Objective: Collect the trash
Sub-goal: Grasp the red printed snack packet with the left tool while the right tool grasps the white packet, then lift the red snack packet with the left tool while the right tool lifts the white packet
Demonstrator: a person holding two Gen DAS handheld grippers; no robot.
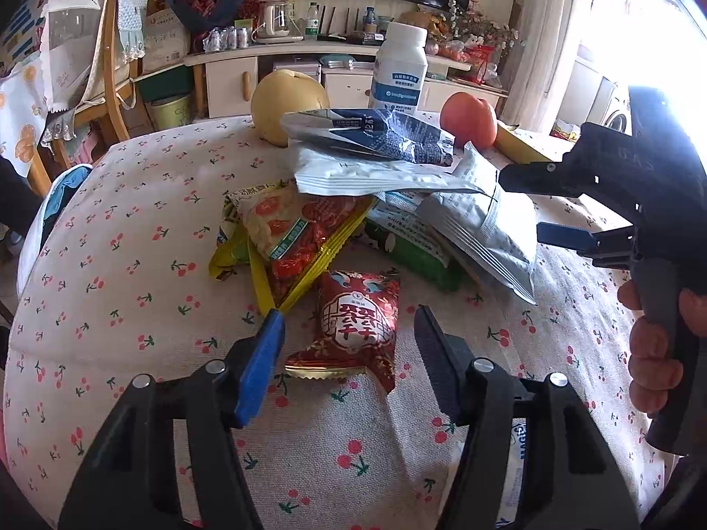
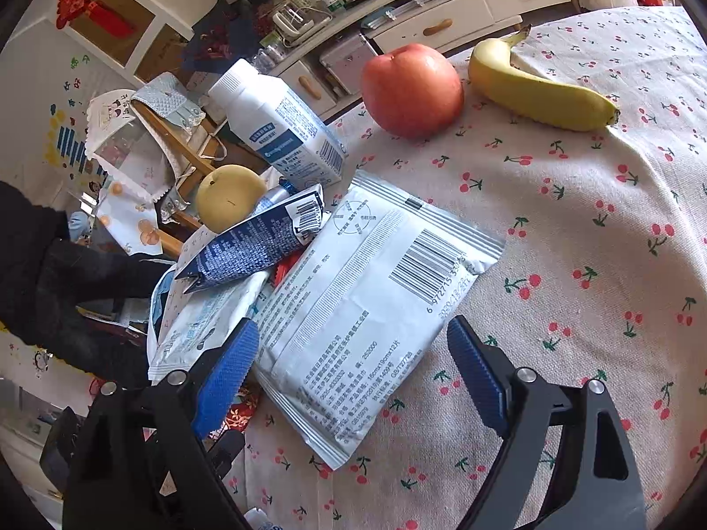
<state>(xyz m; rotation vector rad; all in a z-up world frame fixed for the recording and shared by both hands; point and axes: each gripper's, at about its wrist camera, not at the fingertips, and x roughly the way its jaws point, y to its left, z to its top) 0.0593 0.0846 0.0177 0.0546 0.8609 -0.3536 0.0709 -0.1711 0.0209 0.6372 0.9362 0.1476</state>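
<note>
Nothing looks collected yet: my left gripper (image 1: pixel 349 331) and right gripper (image 2: pixel 353 353) both gape empty over the wrappers (image 1: pixel 371 185) piled on the table (image 1: pixel 132 229).

Daylight blows out the left-wrist frame's upper right; fisheye bends both views' edges, dark corners, centre sharp.

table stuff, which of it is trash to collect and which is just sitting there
Trash to collect:
red snack packet
yellow-edged snack wrapper
white barcode pouch
crumpled blue wrapper
green packet

Just lying about:
apple
banana
pear
white bottle

Both grippers, left and right, are open.
</note>
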